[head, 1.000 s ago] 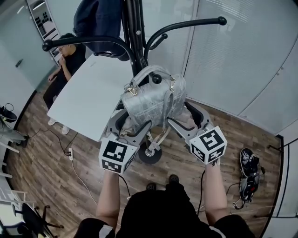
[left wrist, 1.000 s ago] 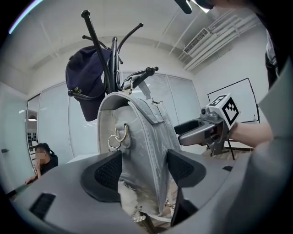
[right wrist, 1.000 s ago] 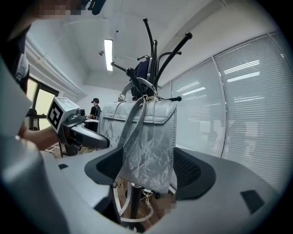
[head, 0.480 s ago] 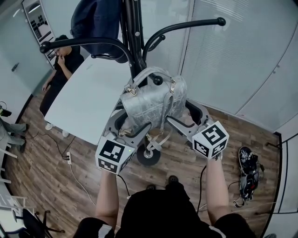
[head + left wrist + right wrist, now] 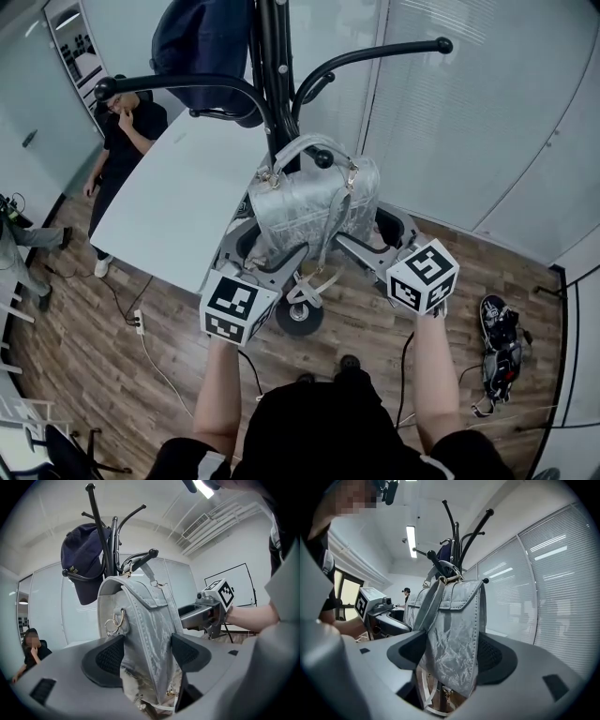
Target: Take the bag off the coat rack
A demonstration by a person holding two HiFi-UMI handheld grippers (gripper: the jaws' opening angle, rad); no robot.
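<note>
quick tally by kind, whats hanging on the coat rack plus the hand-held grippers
bag: 1
cap: 1
hand-held gripper: 2 (left hand-held gripper, right hand-held gripper)
total: 4

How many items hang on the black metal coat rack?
2. The silver quilted handbag hangs by its handle on a knob-tipped hook; the navy cap hangs on another arm. Others may hide behind the coat rack.

bag (image 5: 309, 208) on coat rack (image 5: 273, 66), between left gripper (image 5: 259, 247), right gripper (image 5: 379, 235)
</note>
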